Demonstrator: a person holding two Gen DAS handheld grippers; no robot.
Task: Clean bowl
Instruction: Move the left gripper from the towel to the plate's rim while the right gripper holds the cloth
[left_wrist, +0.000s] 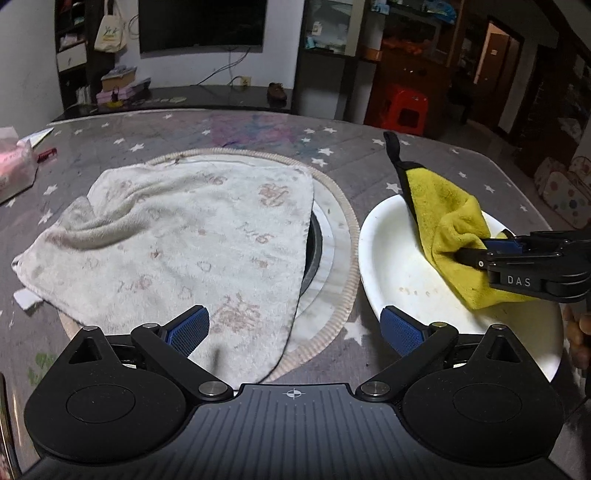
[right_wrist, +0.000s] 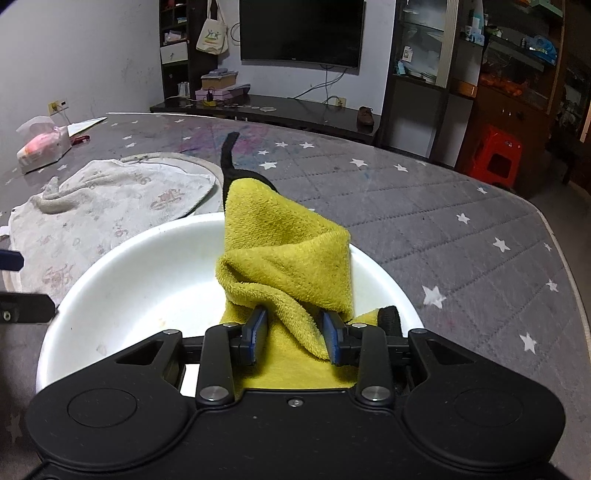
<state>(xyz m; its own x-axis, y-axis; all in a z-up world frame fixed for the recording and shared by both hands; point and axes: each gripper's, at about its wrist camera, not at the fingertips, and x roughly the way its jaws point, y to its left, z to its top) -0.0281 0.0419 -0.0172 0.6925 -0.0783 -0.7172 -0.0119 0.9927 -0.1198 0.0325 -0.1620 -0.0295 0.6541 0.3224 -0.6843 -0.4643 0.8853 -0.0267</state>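
1. Behind everything you've got a living room: a dark TV (right_wrist: 301, 31) on the wall, a tote bag (right_wrist: 211, 37) hanging off a shelf, and a red plastic stool (right_wrist: 495, 157) off to the right.
2. Your bench (right_wrist: 424, 229) is covered in a grey quilted cloth with white stars. A tissue pack (right_wrist: 44, 142) sits near the far left edge.
3. Over on the left a grubby white towel (left_wrist: 177, 236) is draped across a round mat (left_wrist: 341, 236), hiding most of it. Something dark shows under the towel's right edge, can't tell what.
4. The white bowl (left_wrist: 388, 258) sits on the bench just right of that mat. You can see a few small specks on its inner wall.
5. Your right gripper (right_wrist: 294, 328) is down in the bowl, pinching a bunched fold of the yellow cloth (right_wrist: 288, 236) between its blue pads (right_wrist: 258, 328). The cloth rests against the bowl's inside, its black-trimmed corner and black loop (right_wrist: 229, 151) sticking up over the far rim.
6. Your left gripper (left_wrist: 294, 330) is spread wide with nothing between the fingers. It's at the near side, one pad (left_wrist: 400, 328) right by the bowl's left rim and the other over the towel. Can't tell if that pad is touching the rim.
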